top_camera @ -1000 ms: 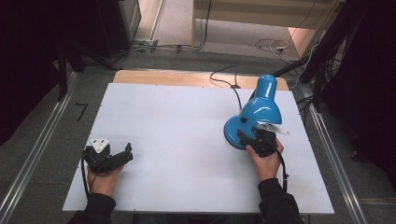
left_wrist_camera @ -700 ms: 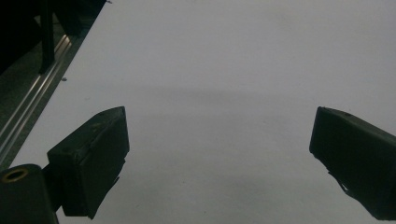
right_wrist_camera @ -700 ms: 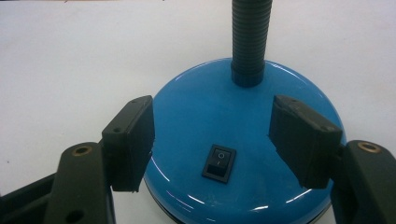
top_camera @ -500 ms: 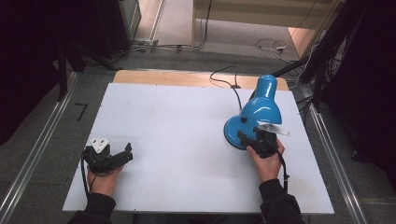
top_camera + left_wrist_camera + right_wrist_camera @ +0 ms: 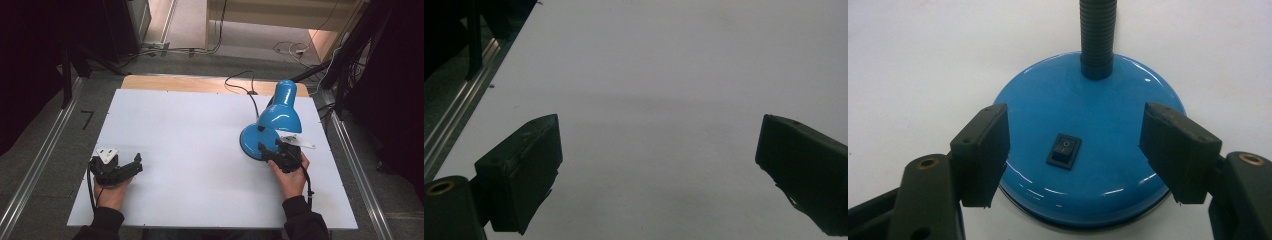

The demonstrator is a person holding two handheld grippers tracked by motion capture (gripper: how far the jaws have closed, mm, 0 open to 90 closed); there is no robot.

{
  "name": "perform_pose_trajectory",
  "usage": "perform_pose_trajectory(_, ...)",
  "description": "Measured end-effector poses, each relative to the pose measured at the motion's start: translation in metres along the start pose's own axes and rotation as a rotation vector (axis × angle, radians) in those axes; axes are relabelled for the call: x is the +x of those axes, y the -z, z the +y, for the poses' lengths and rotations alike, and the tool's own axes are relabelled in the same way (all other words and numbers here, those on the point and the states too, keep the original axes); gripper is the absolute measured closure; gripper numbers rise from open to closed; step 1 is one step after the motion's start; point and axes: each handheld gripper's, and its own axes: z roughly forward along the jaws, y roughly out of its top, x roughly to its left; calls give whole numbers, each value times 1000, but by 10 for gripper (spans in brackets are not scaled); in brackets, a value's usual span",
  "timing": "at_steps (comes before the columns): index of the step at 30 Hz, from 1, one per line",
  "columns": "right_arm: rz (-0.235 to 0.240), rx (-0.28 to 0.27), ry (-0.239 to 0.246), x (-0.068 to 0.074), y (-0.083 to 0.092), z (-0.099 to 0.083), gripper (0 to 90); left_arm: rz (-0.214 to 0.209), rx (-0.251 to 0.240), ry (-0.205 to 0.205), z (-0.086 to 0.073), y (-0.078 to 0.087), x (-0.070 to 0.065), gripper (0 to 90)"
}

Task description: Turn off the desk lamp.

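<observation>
Where the right hand-held gripper (image 5: 1075, 150) rides over the lamp base (image 5: 1088, 100), its jaws stand wide apart, either side of the dome, gripping nothing. Its own view picks out a black rocker switch (image 5: 1064, 150) on the glossy blue dome and a ribbed black flexible neck (image 5: 1096, 37); the high view adds the blue desk lamp (image 5: 272, 125) with its bell-shaped shade, right of the white counter (image 5: 200, 140). Left hand-held gripper (image 5: 131, 167) wide open, empty, over bare matte counter at near left edge, well apart from lamp.

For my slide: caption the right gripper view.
Open right gripper poised over the blue lamp base, jaws flanking its black rocker switch.
</observation>
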Motion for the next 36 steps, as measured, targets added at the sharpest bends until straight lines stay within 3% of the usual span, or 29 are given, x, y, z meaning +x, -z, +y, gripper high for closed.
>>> perform_pose_trajectory(22,27,-13,33,-1,23,-2,261,1,2,-1,0,0,0,56)
perform_pose_trajectory(36,22,-22,27,-15,39,-13,259,3,3,-1,0,0,-1,56)
